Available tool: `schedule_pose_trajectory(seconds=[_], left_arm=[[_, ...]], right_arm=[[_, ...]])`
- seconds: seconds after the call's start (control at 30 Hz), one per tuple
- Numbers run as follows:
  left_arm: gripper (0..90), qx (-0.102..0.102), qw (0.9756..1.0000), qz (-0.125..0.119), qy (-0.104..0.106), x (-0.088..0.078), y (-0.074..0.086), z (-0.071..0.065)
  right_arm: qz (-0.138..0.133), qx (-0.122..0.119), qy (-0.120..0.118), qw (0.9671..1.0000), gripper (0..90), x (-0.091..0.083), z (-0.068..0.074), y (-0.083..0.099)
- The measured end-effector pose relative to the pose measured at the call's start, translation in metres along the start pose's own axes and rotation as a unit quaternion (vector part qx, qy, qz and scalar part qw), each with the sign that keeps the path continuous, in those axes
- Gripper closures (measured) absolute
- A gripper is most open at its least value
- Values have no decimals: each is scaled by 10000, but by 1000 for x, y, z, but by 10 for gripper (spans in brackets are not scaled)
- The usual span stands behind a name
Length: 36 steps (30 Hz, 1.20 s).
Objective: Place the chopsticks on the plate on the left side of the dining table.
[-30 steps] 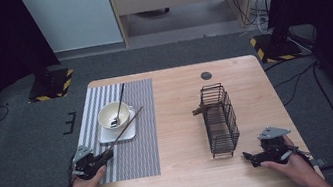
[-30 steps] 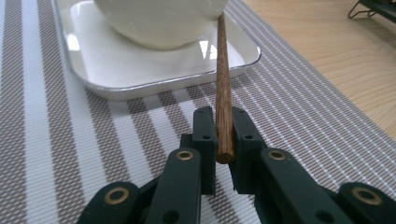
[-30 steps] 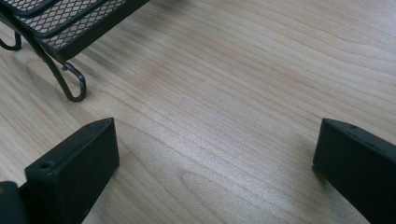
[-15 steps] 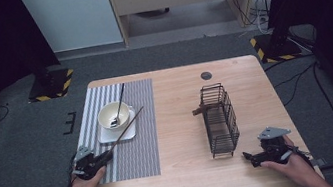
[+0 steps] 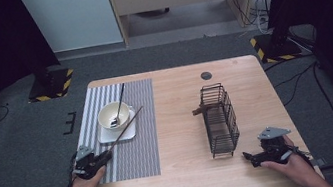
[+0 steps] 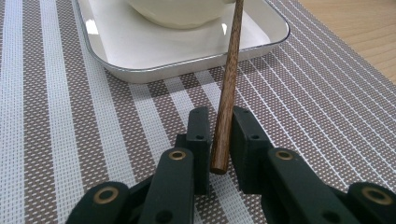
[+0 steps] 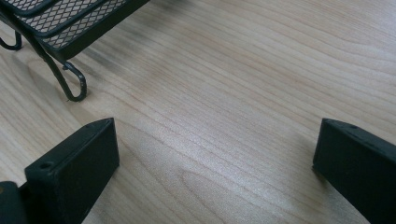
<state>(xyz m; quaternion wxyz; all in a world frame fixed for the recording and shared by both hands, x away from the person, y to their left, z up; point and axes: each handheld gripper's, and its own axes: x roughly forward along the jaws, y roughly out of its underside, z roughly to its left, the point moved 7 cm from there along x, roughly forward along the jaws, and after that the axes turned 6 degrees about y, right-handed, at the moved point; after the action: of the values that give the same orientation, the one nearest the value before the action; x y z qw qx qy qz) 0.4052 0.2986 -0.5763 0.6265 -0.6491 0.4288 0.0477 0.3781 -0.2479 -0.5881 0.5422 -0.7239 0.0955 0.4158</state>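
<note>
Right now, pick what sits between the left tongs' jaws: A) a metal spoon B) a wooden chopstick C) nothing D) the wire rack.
B: the left tongs have their jaws on either side of the wooden chopstick, whose far end leans on the white tray.

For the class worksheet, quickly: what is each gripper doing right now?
Left gripper: closed on the wooden chopstick.
Right gripper: open, holding nothing.

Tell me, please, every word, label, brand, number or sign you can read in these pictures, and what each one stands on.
None: there is no readable text.
The bowl, white tray, wooden chopstick, striped mat, wire basket and table bear no writing.
The yellow-and-black stripes on the stand bases are hazard markings, not words.
</note>
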Motion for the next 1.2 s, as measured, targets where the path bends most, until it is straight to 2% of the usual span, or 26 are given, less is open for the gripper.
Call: schedule_pose_trajectory(seconds=[0.5, 0.73, 0.87, 0.97, 1.2], left_arm=[[768, 173, 9997, 43, -178, 1, -3, 1], [699, 152, 9996, -122, -200, -1, -6, 1], [628, 277, 9990, -196, -292, -3, -9, -1], [606, 289, 9990, -202, -277, -3, -12, -5], [512, 471, 9984, -190, -246, -2, -18, -20]], right_arm=[[-3, -8, 1, 10000, 2, 0, 0, 0], [0, 2, 3, 10000, 2, 0, 0, 0], [6, 15, 1, 10000, 2, 0, 0, 0], [2, 5, 1, 10000, 2, 0, 0, 0], [1, -17, -8, 10000, 2, 0, 0, 0]])
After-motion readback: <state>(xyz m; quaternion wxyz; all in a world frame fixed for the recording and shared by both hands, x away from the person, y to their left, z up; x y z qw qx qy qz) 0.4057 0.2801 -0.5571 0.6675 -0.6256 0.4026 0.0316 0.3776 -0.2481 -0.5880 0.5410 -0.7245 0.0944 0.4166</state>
